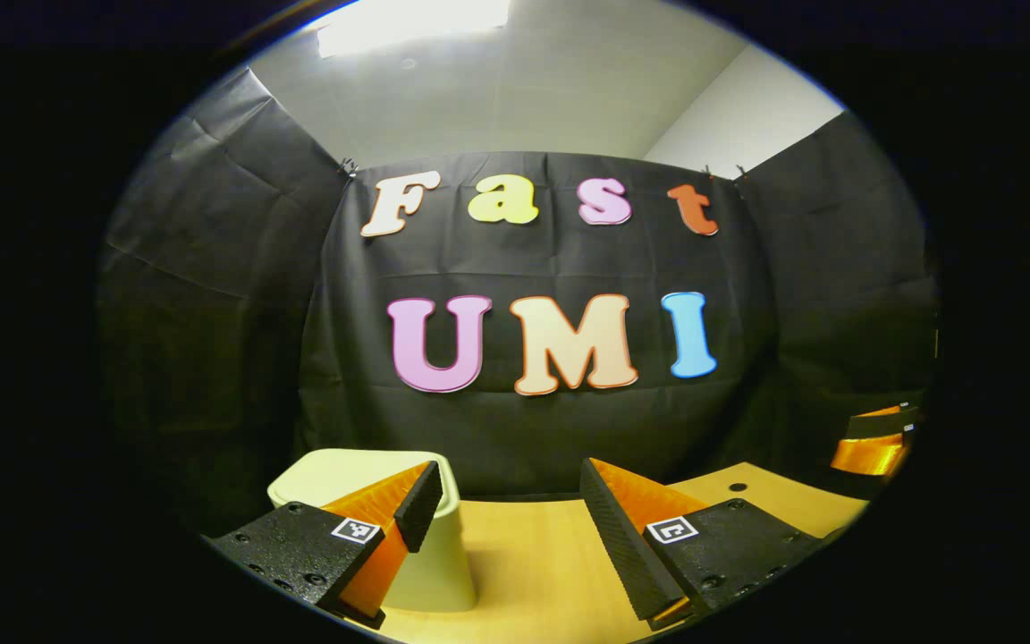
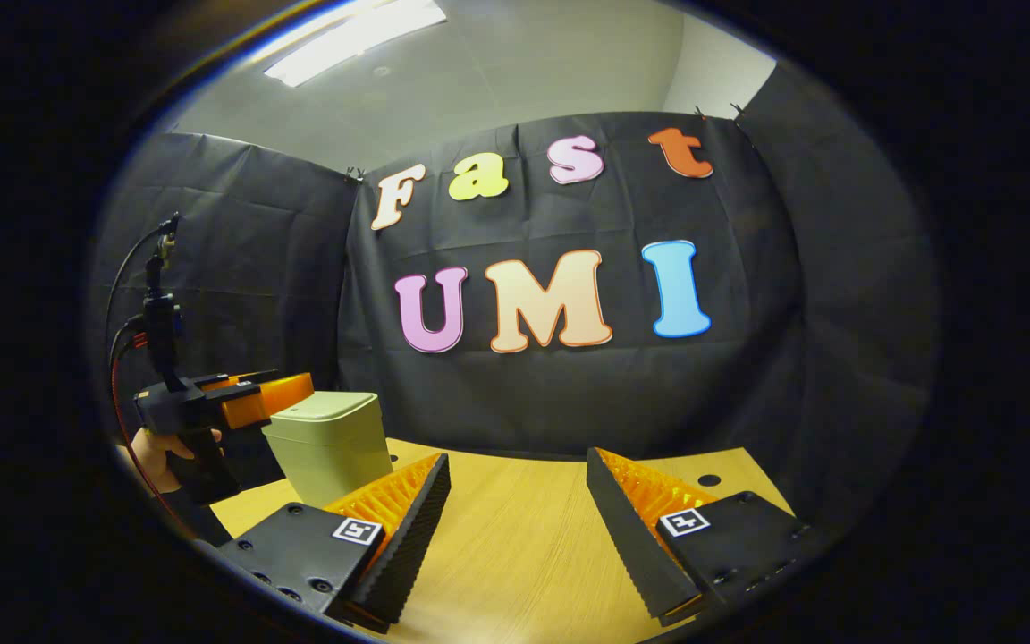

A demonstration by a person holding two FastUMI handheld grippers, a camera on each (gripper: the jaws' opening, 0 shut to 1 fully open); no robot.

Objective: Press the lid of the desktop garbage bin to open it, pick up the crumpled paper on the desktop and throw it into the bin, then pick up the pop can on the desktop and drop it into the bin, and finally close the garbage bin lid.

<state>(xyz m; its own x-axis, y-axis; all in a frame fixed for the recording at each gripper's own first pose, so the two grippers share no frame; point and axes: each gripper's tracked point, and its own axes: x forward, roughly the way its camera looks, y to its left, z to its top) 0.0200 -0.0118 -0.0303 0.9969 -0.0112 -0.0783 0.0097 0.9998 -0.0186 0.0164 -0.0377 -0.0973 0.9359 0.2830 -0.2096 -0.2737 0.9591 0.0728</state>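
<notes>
A pale green desktop bin (image 1: 439, 555) with its lid (image 1: 336, 474) down stands on the wooden table, low and left in the left gripper view. My left gripper (image 1: 510, 510) is open and holds nothing; its left finger overlaps the bin's top in the image. In the right gripper view the bin (image 2: 336, 447) stands at mid left, lid (image 2: 323, 407) flat. The left gripper (image 2: 287, 394), held by a hand (image 2: 162, 456), hovers at the lid's left edge. My right gripper (image 2: 519, 501) is open over bare table, nothing between its fingers.
The wooden table (image 2: 515, 555) runs back to the black cloth wall, with small round holes (image 2: 709, 480) near its far right. The right gripper (image 1: 873, 443) shows at the far right edge of the left gripper view. A cable (image 2: 126, 268) rises from the left gripper.
</notes>
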